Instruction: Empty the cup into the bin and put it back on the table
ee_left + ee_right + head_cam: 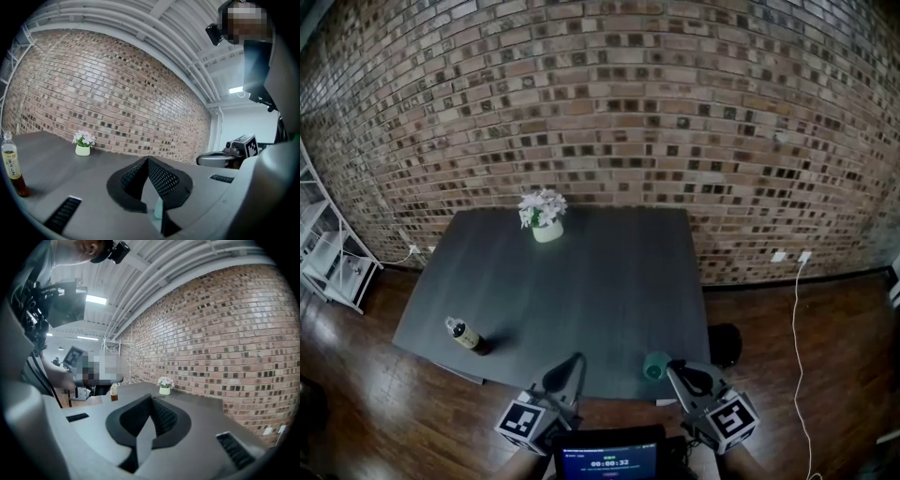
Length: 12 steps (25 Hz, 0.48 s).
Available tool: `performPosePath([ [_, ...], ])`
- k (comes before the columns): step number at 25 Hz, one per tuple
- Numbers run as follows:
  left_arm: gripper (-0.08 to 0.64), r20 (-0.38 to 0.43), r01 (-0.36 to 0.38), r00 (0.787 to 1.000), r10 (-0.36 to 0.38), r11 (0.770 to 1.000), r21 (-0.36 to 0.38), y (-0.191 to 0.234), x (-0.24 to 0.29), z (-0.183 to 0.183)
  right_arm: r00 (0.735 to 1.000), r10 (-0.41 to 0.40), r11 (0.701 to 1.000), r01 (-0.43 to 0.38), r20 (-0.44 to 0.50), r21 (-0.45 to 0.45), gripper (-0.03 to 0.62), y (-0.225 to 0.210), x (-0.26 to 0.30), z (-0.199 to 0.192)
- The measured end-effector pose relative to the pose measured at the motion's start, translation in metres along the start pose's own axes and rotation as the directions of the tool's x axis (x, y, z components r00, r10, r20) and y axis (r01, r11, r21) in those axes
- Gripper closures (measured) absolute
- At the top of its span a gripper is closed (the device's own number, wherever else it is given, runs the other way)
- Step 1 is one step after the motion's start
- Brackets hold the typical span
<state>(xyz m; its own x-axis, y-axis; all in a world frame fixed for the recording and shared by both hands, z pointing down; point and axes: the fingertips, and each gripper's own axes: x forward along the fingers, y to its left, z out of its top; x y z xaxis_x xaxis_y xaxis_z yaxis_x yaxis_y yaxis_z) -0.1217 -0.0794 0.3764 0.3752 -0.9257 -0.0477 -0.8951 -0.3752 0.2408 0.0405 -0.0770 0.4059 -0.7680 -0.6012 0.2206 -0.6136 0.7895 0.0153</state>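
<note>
While both grippers hang just off the near edge of the dark table [609, 281], neither has hold of anything. The left gripper [572, 367] has its jaws meeting at the tips w/ nothing btwn them, and the right gripper [680, 371] is clenched on air too.

The green cup [656, 366] sits on the table right at the near edge, toward the right corner, just beside the right gripper's tip. Can't tell from above whether it's upright, or what's in it. The dark bin [725, 344] stands on the floor just past the table's right side, near the cup. The bottle of amber liquid [464, 334] at near left and the potted flower [547, 225] at far middle are well apart from all this.

Scene fits 2 stages: cup w/ contents waiting for the bin, or cup emptied and back on the table. Pics don't settle which.

Either way, re handling:
- Cup is v. close to the edge, so a bump from closed jaws could prob. knock it to the floor.
- Best keep the right gripper's tip off the cup wall unless the jaws are spread wider than the cup.
- A grip, if one is called for, would want to take it across the body, low enough not to topple it.
- Squeeze gently, since a light cup may flex or slip.
</note>
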Motion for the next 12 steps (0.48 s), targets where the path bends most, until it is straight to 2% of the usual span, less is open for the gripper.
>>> performPosePath([
  [8, 0.560, -0.005, -0.018, 1.000, 0.018, 1.000, -0.004, 0.008, -0.010, -0.006, 1.000, -0.006, 1.000, 0.006, -0.012, -0.006, 0.592, 0.004, -0.003, -0.005],
  [12, 0.560, -0.008, -0.018, 1.000, 0.018, 1.000, 0.007, 0.005, -0.010, 0.003, 1.000, -0.013, 1.000, 0.013, -0.001, -0.007, 0.592, 0.002, -0.008, 0.005],
])
